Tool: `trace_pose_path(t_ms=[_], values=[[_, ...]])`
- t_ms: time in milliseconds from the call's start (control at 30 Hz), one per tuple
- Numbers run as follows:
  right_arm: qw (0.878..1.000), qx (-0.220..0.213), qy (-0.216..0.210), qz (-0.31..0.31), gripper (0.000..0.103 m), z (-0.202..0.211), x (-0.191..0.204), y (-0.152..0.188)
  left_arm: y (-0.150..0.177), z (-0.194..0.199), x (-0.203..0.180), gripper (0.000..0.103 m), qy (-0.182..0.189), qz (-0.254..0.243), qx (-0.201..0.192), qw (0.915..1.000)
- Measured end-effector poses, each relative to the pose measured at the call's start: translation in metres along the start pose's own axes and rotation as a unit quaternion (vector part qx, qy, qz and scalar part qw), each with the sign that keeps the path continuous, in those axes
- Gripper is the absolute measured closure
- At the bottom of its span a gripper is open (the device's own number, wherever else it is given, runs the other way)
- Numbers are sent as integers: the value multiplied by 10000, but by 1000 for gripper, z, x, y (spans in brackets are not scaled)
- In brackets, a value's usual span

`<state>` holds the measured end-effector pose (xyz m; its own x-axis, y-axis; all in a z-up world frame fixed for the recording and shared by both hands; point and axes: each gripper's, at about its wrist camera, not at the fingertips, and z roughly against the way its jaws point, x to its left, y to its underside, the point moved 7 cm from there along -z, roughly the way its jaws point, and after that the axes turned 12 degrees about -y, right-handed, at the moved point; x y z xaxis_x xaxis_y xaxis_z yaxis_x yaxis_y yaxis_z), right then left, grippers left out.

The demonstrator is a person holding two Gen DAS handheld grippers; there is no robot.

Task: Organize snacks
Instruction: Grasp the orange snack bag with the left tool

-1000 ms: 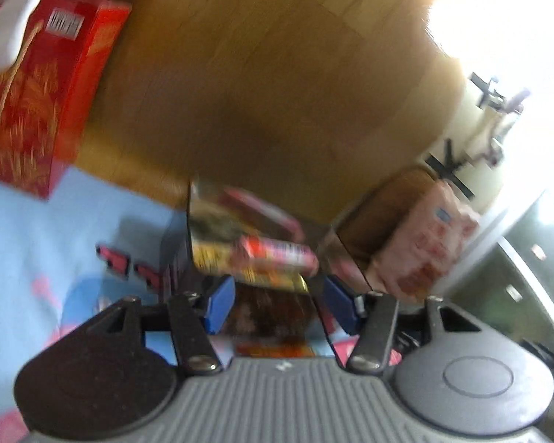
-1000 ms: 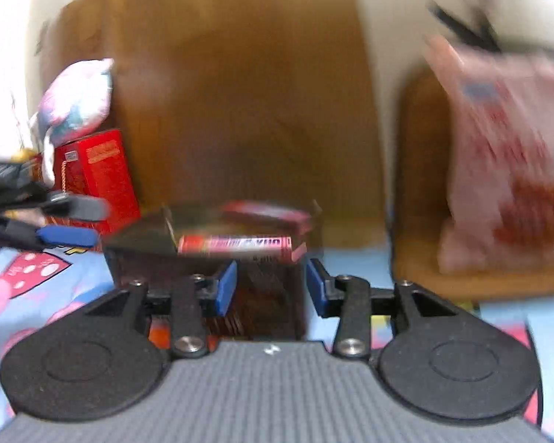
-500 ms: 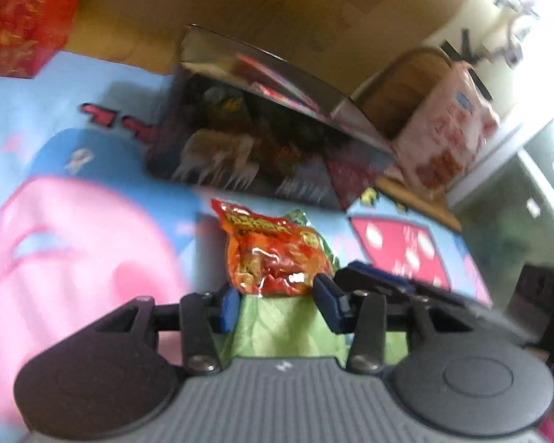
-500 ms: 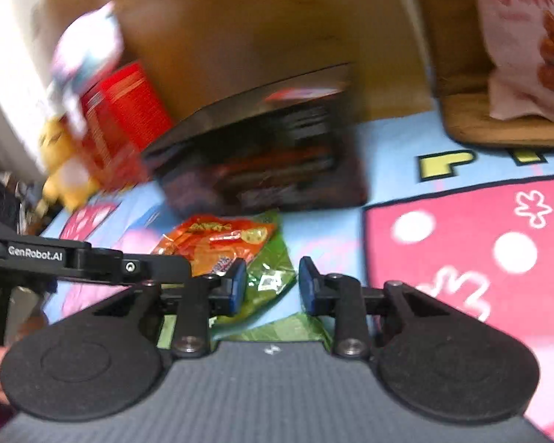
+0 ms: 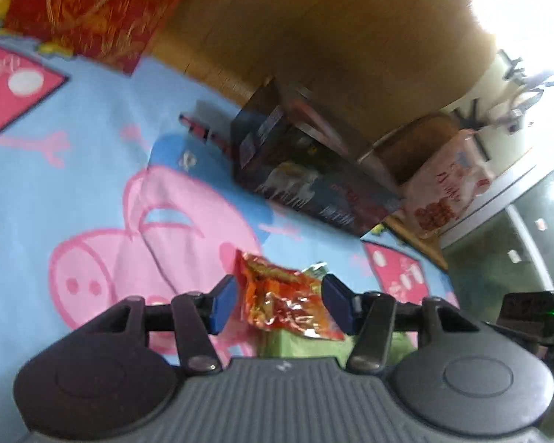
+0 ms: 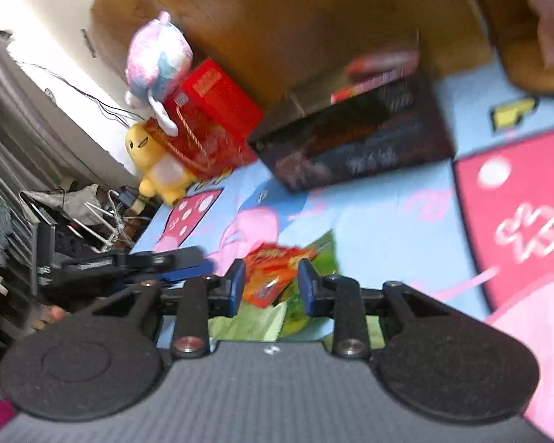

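While tilted low, both grippers (image 5: 279, 304) (image 6: 271, 284) flank orange packet (image 5: 284, 304).

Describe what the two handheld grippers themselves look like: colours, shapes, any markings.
The left gripper and the right gripper match: ribbed grey body with a small white logo, two round black discs, black linkage arms on silver pivot screws, blue finger pads. Seen from the right wrist, the left gripper's black side bears white lettering, too blurred to read.

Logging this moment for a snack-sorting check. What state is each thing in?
Left claw: open, straddling the orange packet.
Right claw: open, around the packets.
Crinkly orange foil snack packet: flat on the mat, ungripped.
Green snack packet: under the orange one.
Dark printed cardboard box: open-topped, snacks inside.
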<state>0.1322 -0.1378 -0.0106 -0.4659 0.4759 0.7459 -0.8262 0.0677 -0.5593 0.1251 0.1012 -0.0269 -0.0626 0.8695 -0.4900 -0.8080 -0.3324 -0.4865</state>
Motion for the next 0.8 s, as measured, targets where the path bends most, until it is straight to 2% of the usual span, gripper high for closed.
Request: trace_pose_path(t_ms=[33,67,100,133,167,267,367,533,700,800], values=[[9998,161,142,21,70,-10,-3,1,3,-11,-1,54,-12,60,125,9999],[9991,364,217,-31,70,-19,-7,4,5,-19,-1,62,70,144,235,9996],[9991,381,169,-81,72,-26,-9,4,4,-23,-1,66,184,258,246,9992],[9989,450,90,-109,74,-32,-10,1,5,-27,1,79,275,390,360,9982],[9990,428,111,-87,73,-36,-9,-2,5,-32,2,81,402,563,509,9963],[9992,349,178,38,72,-41,-13,-8,3,-34,5,84,447,808,452,9947],[9997,159,-3,-183,75,-35,-25,-11,-3,-30,-2,86,779,946,453,9914],[9996,-270,-77,-38,77,-17,-15,-32,-26,-22,-29,86,838,624,243,9942],[9948,-918,-50,437,77,6,3,-76,-71,-10,-75,86,944,77,-164,9954],[9905,-1172,95,717,74,7,1,-102,-100,-14,-100,84,783,-324,-477,9953]])
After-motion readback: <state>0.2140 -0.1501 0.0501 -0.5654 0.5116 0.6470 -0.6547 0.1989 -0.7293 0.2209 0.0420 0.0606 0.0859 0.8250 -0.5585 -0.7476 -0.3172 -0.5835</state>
